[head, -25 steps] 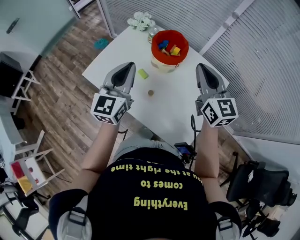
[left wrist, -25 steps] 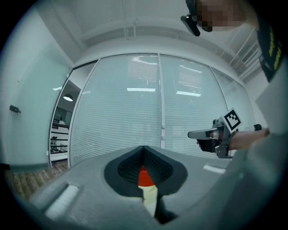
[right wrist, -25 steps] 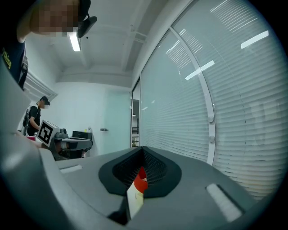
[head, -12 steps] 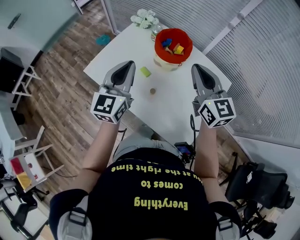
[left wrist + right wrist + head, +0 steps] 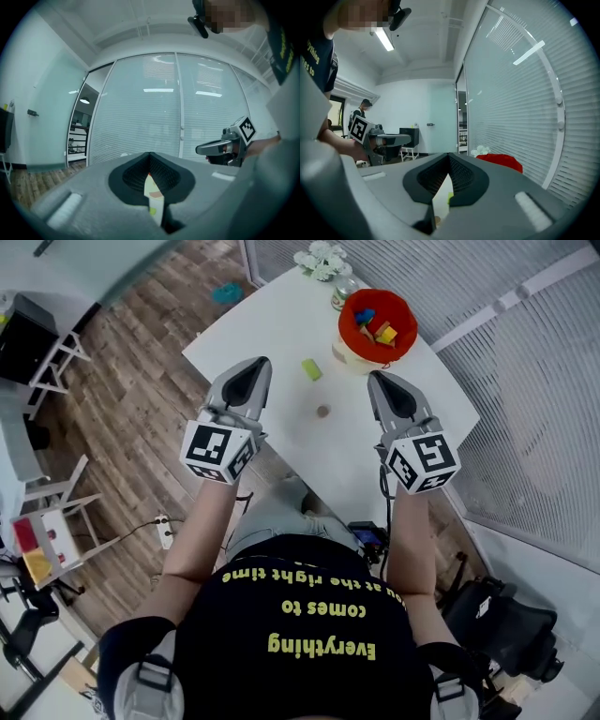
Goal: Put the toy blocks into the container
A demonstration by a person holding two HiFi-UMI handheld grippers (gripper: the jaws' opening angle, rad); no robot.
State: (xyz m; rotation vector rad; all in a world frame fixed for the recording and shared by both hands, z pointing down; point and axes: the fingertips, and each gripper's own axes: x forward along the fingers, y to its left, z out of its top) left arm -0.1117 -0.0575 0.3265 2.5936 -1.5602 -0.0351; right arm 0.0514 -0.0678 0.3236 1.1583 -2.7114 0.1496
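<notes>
Left gripper [image 5: 257,366] and right gripper [image 5: 376,378] flank the untouched green block [image 5: 311,369].

White table [image 5: 272,343] in view. Near its far edge sits the red container [image 5: 349,313], coloured blocks inside. A green block [image 5: 311,369] lies just left of it on bare tabletop, with a small brown round piece [image 5: 322,412] nearer the person. White flowers [image 5: 321,259] and a glass jar [image 5: 343,293] occupy the far corner.

head view overhead, gripper views level, container [image 5: 401,307] probably shared
</notes>
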